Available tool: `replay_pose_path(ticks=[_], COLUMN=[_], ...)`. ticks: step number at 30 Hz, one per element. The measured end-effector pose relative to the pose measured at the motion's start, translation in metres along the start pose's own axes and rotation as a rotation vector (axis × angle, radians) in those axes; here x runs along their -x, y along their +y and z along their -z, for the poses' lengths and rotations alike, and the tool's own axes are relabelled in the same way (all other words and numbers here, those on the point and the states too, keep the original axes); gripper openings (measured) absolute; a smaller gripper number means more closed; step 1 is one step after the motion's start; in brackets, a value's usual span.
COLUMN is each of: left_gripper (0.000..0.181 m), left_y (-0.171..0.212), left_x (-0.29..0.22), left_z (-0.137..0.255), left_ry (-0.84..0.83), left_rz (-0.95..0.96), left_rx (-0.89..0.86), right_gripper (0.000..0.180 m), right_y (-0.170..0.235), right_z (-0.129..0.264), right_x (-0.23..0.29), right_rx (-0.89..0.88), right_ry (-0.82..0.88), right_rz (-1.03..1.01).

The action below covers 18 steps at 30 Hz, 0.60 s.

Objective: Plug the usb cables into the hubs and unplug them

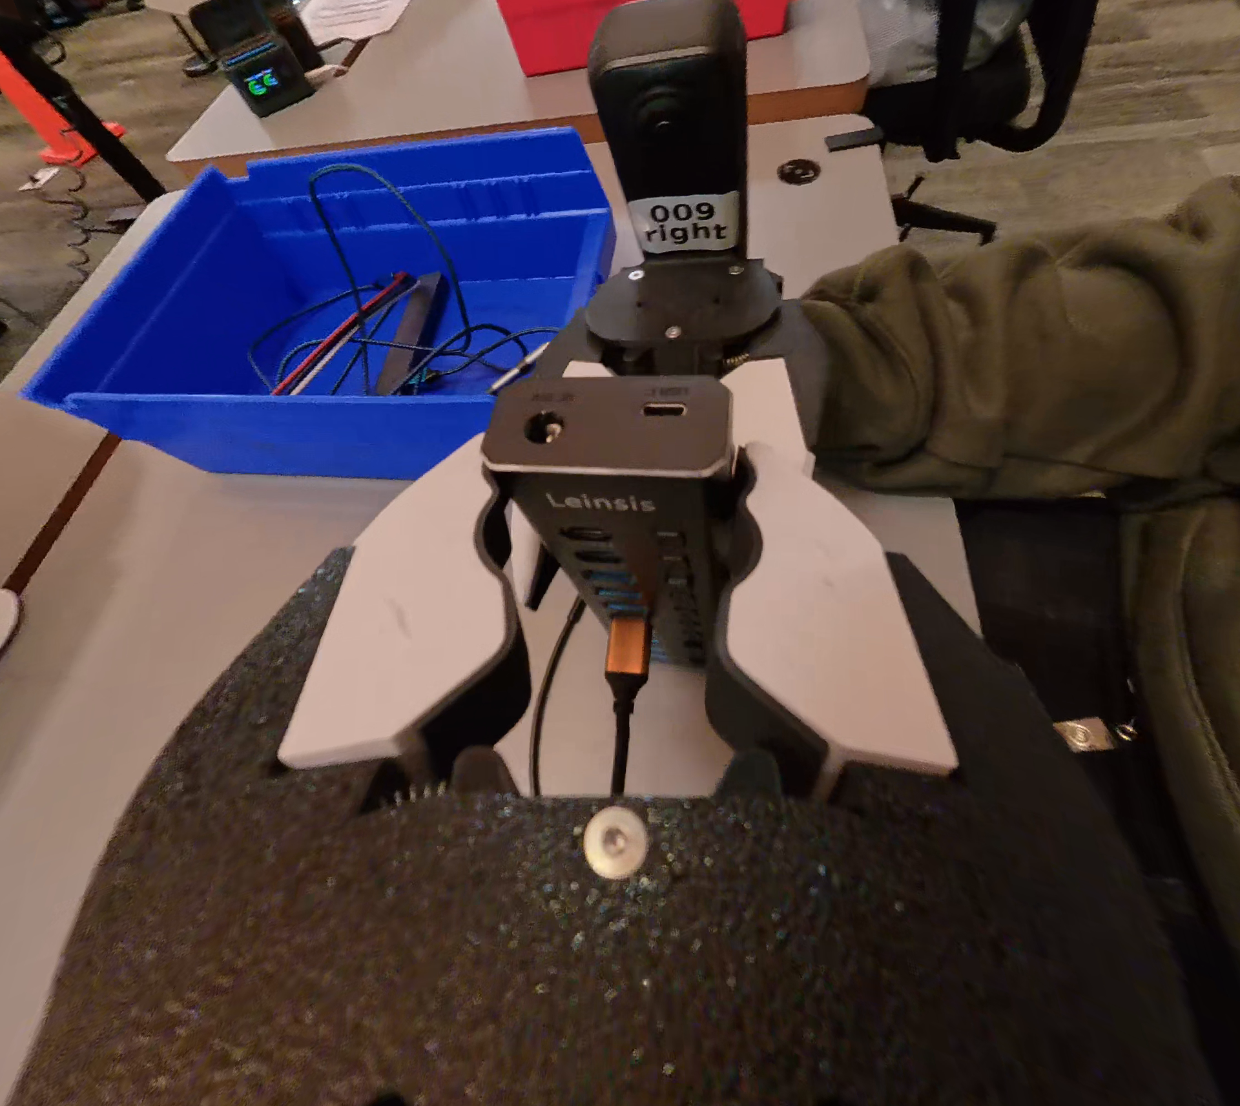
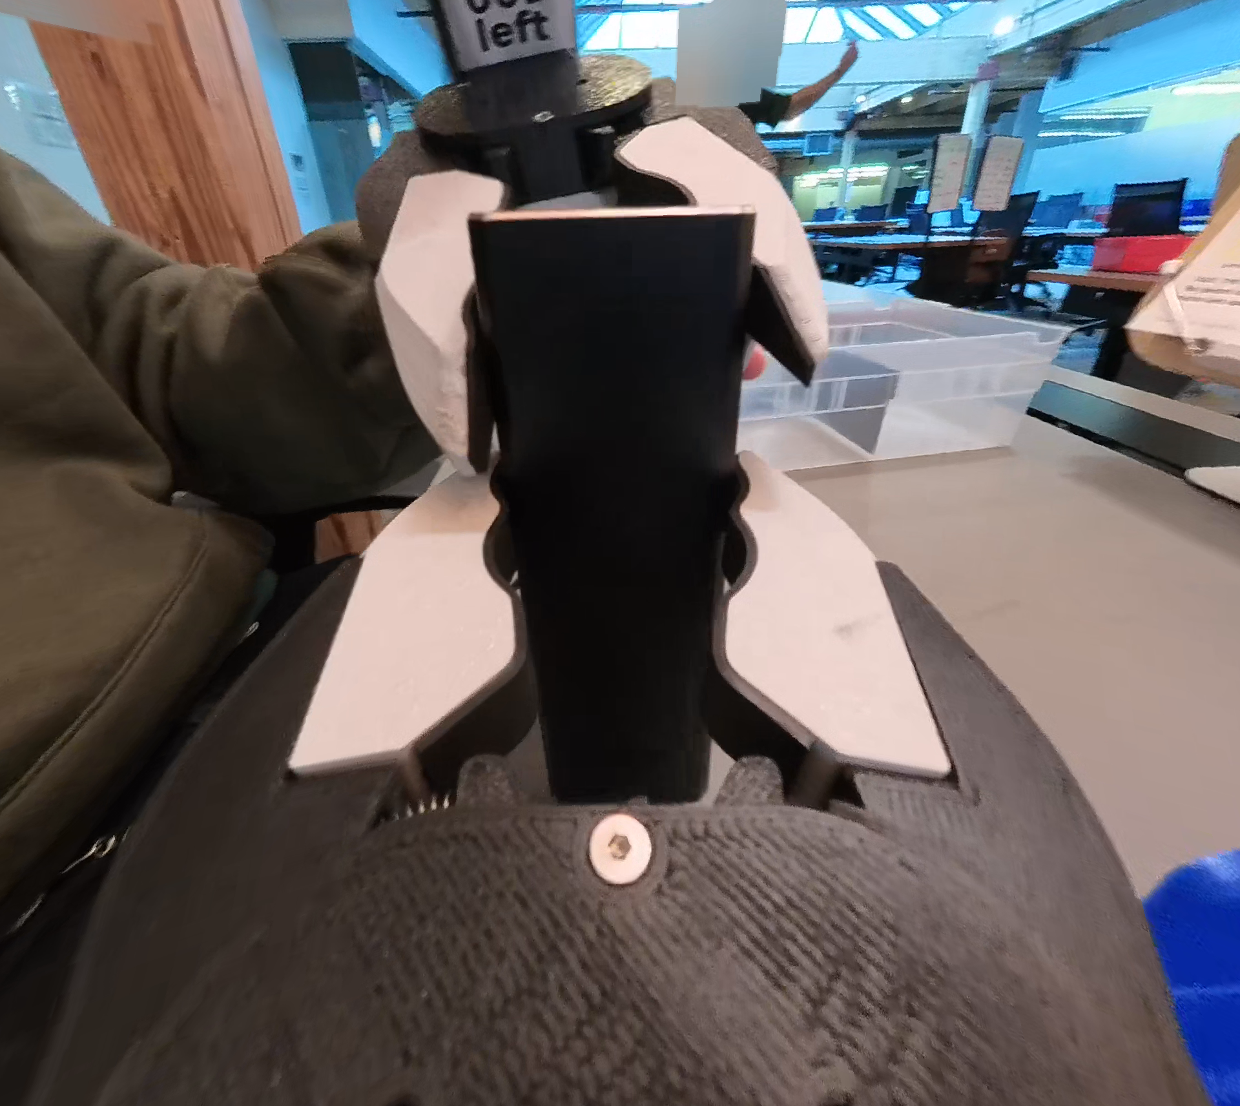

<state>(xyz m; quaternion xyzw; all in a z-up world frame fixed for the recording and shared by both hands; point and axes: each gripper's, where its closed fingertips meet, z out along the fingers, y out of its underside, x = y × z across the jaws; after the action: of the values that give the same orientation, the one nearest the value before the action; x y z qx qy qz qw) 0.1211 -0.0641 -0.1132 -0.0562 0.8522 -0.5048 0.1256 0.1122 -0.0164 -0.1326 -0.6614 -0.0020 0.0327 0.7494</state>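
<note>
A black USB hub [image 1: 607,510] is held in the air between both grippers. In the left wrist view its port side faces me, and an orange USB plug [image 1: 627,648] with a black cable [image 1: 621,738] sits in one of its ports. My left gripper [image 1: 621,480] is shut on the hub near the end face, with both pads against its sides. The right gripper [image 1: 678,336] shows just beyond the hub. In the right wrist view the hub's plain back [image 2: 610,470] faces me, and my right gripper [image 2: 614,503] is shut on its sides. The left gripper [image 2: 637,410] clasps the far end.
A blue bin [image 1: 201,423] holding several cables stands on the grey table [image 1: 201,571] to the left. A red bin [image 1: 644,0] and a small black device with a lit display [image 1: 268,81] stand farther back. Clear plastic bins [image 2: 939,376] stand on the right. An olive sleeve [image 1: 1006,369] is close by. Some 5 centimetres of space lies between my two pairs of fingers.
</note>
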Motion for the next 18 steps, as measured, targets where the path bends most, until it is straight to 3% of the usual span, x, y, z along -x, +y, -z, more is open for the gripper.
replay_pose_path(ticks=[4,14,18], left_gripper=[0.062,0.062,0.060], left_y=[-0.001,0.004,-0.028], left_x=[0.007,0.007,0.011], left_z=[0.000,0.005,0.026], left_ry=[-0.042,0.019,-0.061], left_rz=[-0.014,-0.028,-0.016], left_rx=[0.027,0.089,-0.060], right_gripper=[0.065,0.064,0.063], right_y=[-0.010,-0.005,-0.007], right_z=[-0.003,-0.008,0.013], right_x=[-0.006,-0.011,-0.019], right_rx=[-0.054,0.016,-0.025], right_ry=[0.057,0.116,0.133], right_rz=[0.002,0.062,0.034])
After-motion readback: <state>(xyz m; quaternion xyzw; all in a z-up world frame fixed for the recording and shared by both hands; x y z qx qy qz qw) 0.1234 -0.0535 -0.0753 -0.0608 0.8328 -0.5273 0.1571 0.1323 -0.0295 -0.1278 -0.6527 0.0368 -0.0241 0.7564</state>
